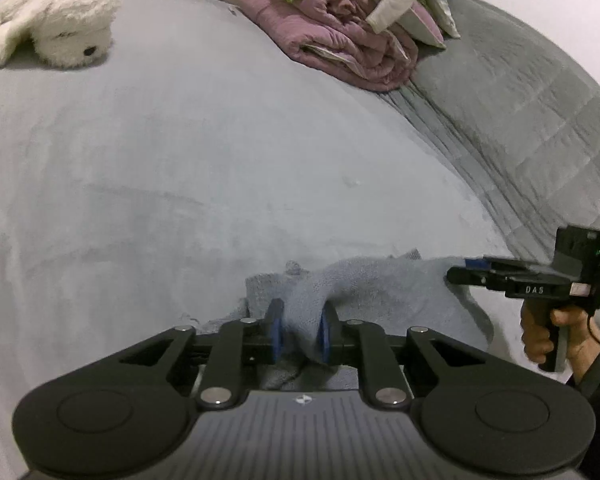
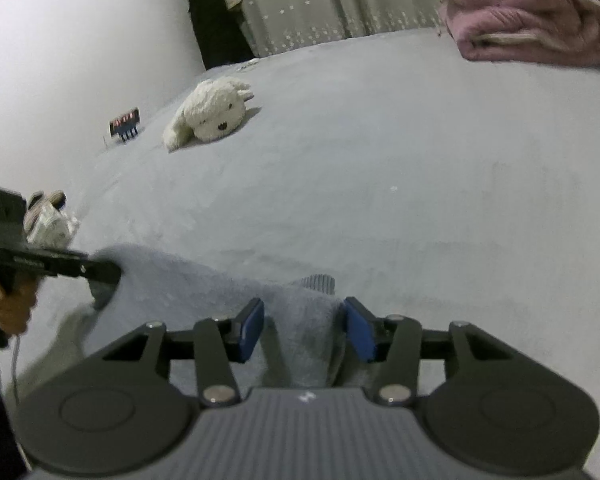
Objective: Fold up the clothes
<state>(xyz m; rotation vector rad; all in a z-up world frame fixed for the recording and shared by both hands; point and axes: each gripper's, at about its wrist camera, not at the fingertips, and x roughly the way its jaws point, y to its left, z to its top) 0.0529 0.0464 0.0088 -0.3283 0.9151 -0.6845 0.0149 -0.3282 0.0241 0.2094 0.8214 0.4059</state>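
Fingers point(image 1: 277, 330) of left gripper point(image 1: 300, 336) pinching a bunched fold of the blue-grey towel point(image 1: 364, 280). Right gripper point(image 2: 305, 330) straddling the towel's other end, blue pads spread, cloth between but not squeezed. Draped between both above the grey bed point(image 1: 180, 160). Beyond: white plush toy point(image 2: 210, 114), folded pink quilt point(image 1: 340, 40).

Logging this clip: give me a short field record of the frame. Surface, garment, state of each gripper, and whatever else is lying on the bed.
surface: grey bed cover
garment: grey-blue knit garment, bunched at the near edge, held between both grippers
left gripper: pads closed on a fold of the garment
right gripper: fingers around the garment, gap visible beside the pads; grip uncertain
other items: white plush toy; rolled pink blanket with clothes piled on top
fold progress: none visible yet
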